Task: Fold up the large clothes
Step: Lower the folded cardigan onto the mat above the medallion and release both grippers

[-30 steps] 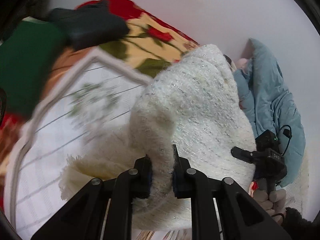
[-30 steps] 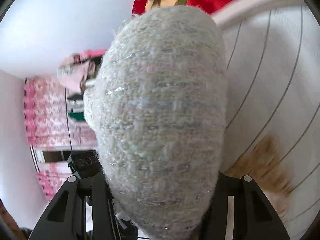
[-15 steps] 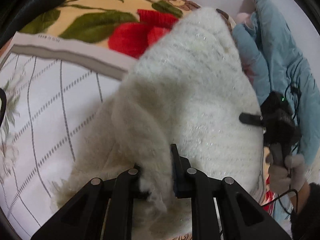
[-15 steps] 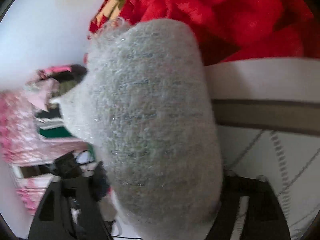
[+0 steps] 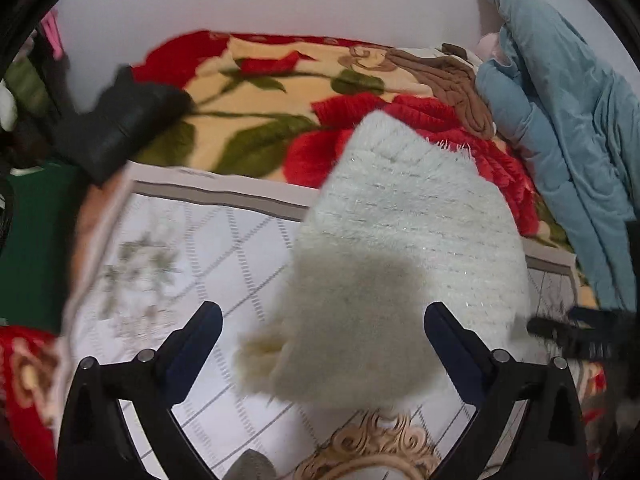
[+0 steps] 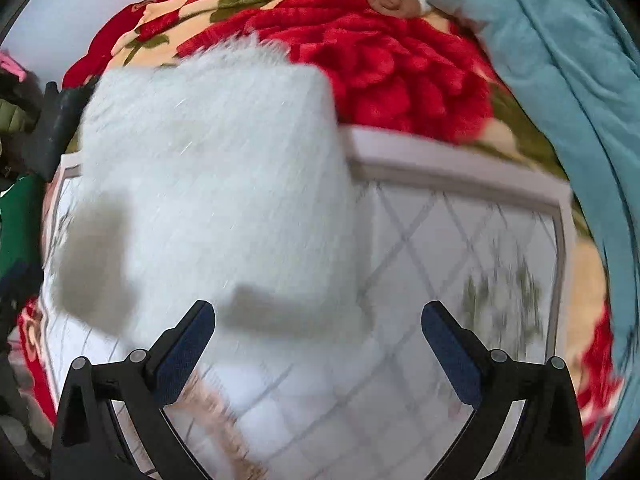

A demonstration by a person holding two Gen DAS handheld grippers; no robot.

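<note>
Sweater (image 5: 408, 248): cream-white fuzzy knit with faint glittering rows. Mat (image 5: 224, 248): white, grey lattice lines, grey border, pale leaf motif. Blanket (image 5: 280, 92): cream with large red roses and green leaves. Quilt (image 5: 576, 128): plain pale blue. Gripper pads (image 6: 184, 352): dark navy.

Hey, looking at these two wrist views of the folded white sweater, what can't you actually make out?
- Left wrist view: the white sweater's near end is blurred and shadowed, so its folds are unreadable.
- Left wrist view: the right gripper is a dark smear at the edge.
- Right wrist view: motion blur smears the white quilted cover's pattern.
- Both views: the sweater hides whatever lies beneath it.
</note>
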